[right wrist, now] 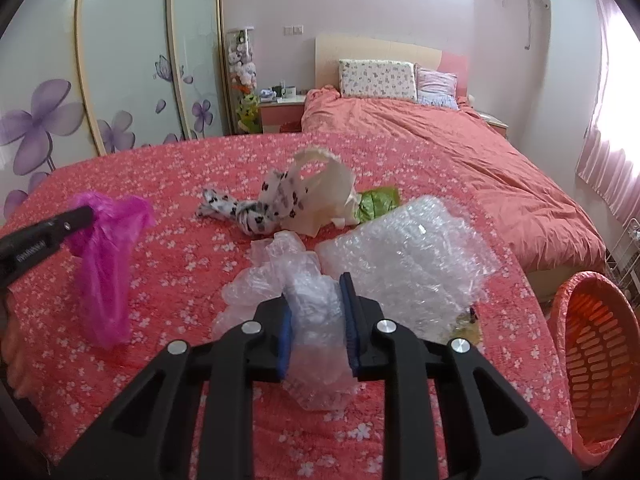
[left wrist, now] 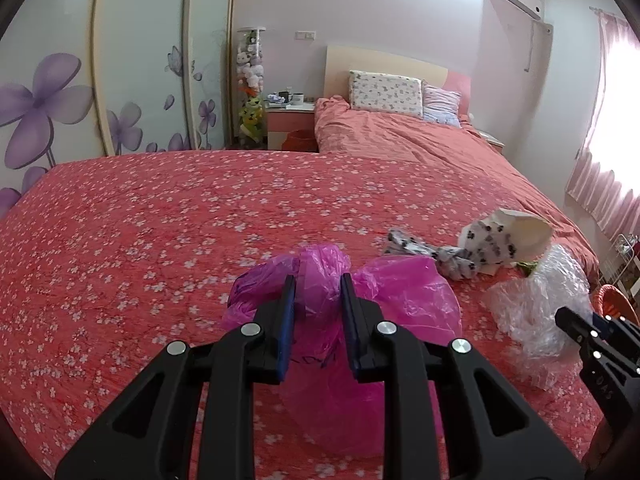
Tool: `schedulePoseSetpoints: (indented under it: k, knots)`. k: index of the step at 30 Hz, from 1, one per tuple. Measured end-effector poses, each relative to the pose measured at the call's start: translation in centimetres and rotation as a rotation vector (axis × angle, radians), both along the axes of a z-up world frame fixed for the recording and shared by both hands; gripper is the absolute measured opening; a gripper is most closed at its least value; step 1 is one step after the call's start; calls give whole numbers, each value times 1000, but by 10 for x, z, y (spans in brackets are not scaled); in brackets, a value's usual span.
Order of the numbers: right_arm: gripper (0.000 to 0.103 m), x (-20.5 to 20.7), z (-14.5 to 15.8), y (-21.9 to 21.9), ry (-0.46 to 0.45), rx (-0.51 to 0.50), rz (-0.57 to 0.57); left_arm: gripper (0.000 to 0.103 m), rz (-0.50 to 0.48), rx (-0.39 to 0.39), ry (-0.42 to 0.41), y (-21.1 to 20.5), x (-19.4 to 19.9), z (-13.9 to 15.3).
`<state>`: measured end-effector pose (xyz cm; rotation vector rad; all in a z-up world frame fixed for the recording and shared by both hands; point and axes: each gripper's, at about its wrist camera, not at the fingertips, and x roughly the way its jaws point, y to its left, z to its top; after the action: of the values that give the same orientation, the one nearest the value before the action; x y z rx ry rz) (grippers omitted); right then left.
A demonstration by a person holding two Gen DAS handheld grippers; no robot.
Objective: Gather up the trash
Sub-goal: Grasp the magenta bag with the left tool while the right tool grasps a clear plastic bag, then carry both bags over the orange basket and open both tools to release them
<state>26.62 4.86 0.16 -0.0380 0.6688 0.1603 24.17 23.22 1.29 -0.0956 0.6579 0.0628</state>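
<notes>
On the flowered bedspread (right wrist: 168, 168), the left gripper (left wrist: 318, 284) clenches the top of a magenta plastic bag (left wrist: 404, 292). Just right of that bag, the right gripper (right wrist: 316, 284) pinches crumpled clear bubble wrap (right wrist: 408, 248); an orange basket (right wrist: 600, 344) stands beyond.

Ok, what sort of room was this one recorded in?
A bedroom, almost certainly: a made bed with pillows against a headboard, a nightstand beside it, and a sliding wardrobe with purple flower decals.
</notes>
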Motion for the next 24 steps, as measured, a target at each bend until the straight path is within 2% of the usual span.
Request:
schedulePoseSetpoints:
  k: [11,24]
  knots:
    - [22,-26,37,-25,-86,40,-34,22,-62,11,-16,-34,-8,9]
    - [22,-46,52,-77,-128,62,-140,22,-160,21,-43,-87,-12,22]
